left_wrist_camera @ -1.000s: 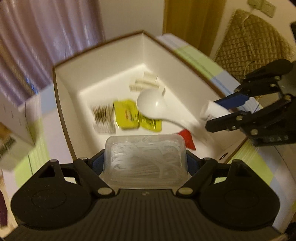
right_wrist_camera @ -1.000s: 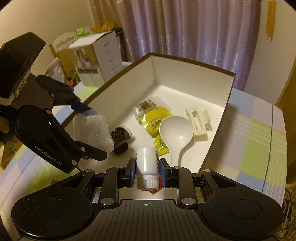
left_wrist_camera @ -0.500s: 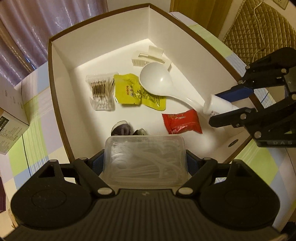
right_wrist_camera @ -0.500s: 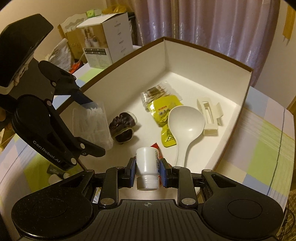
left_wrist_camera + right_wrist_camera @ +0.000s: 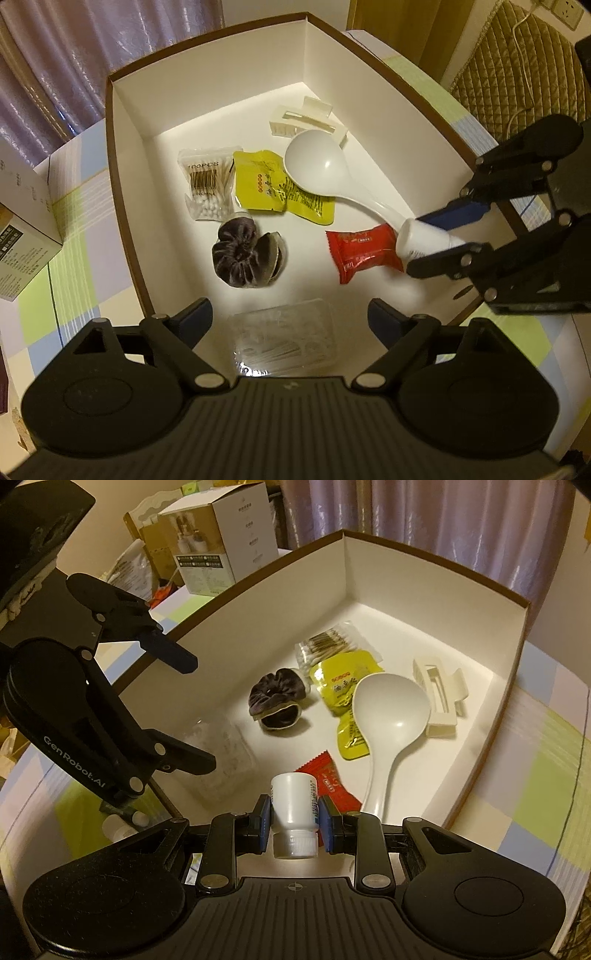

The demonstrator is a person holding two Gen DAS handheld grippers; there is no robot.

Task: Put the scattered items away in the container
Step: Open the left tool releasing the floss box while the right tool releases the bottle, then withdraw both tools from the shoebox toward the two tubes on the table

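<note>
A white box with brown rim (image 5: 122, 155) (image 5: 436, 587) holds a white spoon (image 5: 317, 166) (image 5: 391, 709), yellow sachet (image 5: 266, 184), cotton swab pack (image 5: 207, 181), dark scrunchie (image 5: 243, 254) (image 5: 273, 698), red packet (image 5: 362, 247) and white hair clip (image 5: 303, 118). My left gripper (image 5: 286, 314) (image 5: 192, 712) is open above a clear plastic box (image 5: 284, 339) (image 5: 218, 753) lying at the box's near end. My right gripper (image 5: 295, 808) (image 5: 443, 236) is shut on a white bottle (image 5: 295, 805) (image 5: 424, 240), held over the box's near corner.
A checked tablecloth (image 5: 74, 221) covers the table around the box. A printed carton (image 5: 22, 221) (image 5: 221, 550) stands to the left. A small white item (image 5: 118, 827) lies on the cloth beside the box. A quilted chair (image 5: 517, 66) and curtains stand behind.
My left gripper has opened and let go of the clear plastic box, which now lies on the box floor. My right gripper still holds the bottle and has shifted slightly.
</note>
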